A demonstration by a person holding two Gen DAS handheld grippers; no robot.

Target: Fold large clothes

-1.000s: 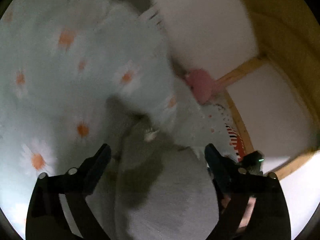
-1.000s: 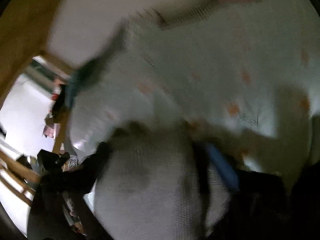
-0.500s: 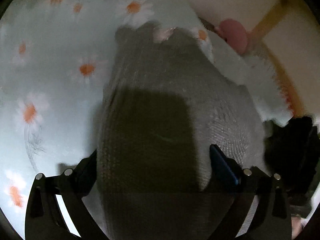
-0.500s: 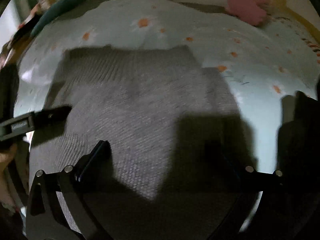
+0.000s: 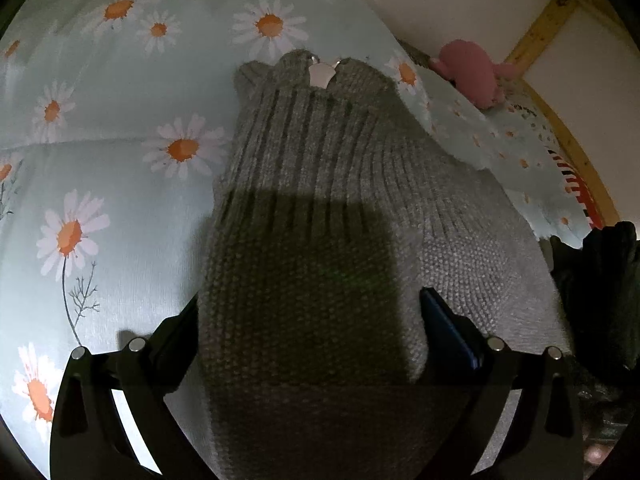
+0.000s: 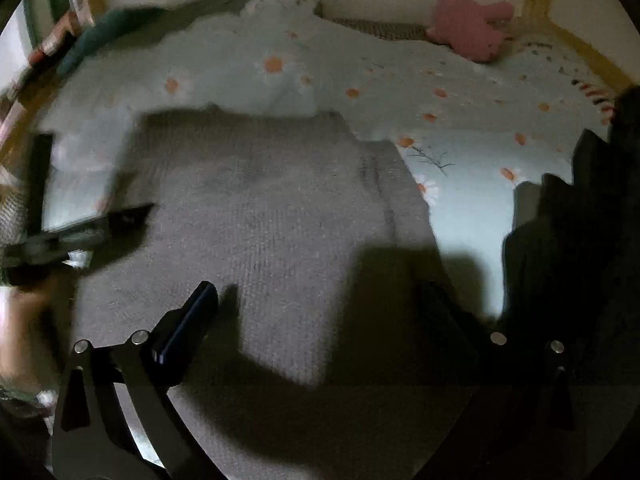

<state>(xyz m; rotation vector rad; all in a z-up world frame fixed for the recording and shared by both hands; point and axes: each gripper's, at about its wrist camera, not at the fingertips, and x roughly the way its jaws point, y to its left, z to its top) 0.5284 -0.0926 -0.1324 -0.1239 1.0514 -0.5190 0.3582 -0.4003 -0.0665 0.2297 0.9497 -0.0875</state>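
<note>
The grey knitted sweater (image 5: 320, 208) lies flat on the daisy-print bed cover (image 5: 120, 184). The left tongs (image 5: 308, 320) stand spread over its edge, the right tongs (image 6: 320, 300) spread above its middle, neither gripping it.

Coarse ribbed knit sweater (image 5: 320, 200) on smooth bedsheet (image 5: 120, 180).

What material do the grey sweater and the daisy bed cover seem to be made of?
The grey sweater looks like a thick, matte knit, perhaps wool or acrylic: ribbed columns and coarse loop stitches show. The daisy bed cover seems a smooth woven fabric with a slight sheen, cotton or polyester; the flowers look printed.
</note>
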